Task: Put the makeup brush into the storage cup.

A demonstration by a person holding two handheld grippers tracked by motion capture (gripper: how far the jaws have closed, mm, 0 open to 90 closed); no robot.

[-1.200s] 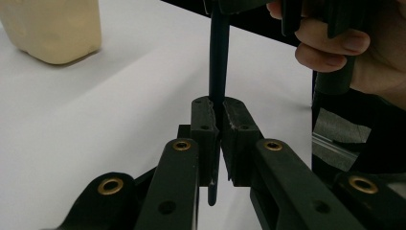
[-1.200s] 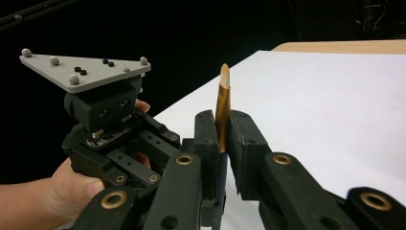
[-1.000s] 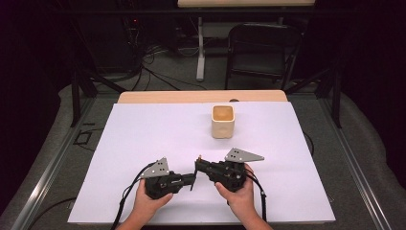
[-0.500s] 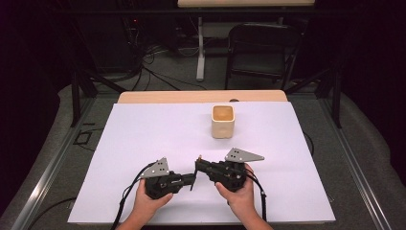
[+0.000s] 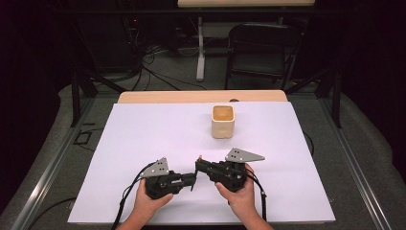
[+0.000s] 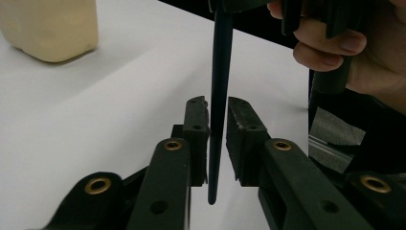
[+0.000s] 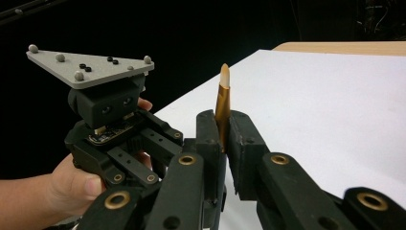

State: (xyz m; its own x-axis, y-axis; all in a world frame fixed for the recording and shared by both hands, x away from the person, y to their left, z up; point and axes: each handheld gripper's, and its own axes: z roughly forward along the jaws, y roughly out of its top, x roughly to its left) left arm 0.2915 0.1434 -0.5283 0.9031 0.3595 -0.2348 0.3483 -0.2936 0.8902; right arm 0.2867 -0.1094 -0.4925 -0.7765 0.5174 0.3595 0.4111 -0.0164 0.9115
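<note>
A slim paintbrush (image 7: 222,96) with a gold ferrule and pale bristle tip stands up between the jaws of my right gripper (image 7: 221,115), which is shut on it. In the high view the right gripper (image 5: 198,165) and left gripper (image 5: 193,179) meet tip to tip at the table's front middle. In the left gripper view the brush's dark handle (image 6: 218,72) hangs down between the jaws of my left gripper (image 6: 218,103). These jaws stand narrowly apart, with a thin gap showing beside the handle. A cream cup (image 5: 223,122) stands farther back.
A white sheet (image 5: 143,139) covers the table, with a wooden edge (image 5: 201,97) at the back. A dark folding chair (image 5: 261,52) and cables lie on the floor beyond. The cream cup (image 6: 50,28) shows at the top left of the left gripper view.
</note>
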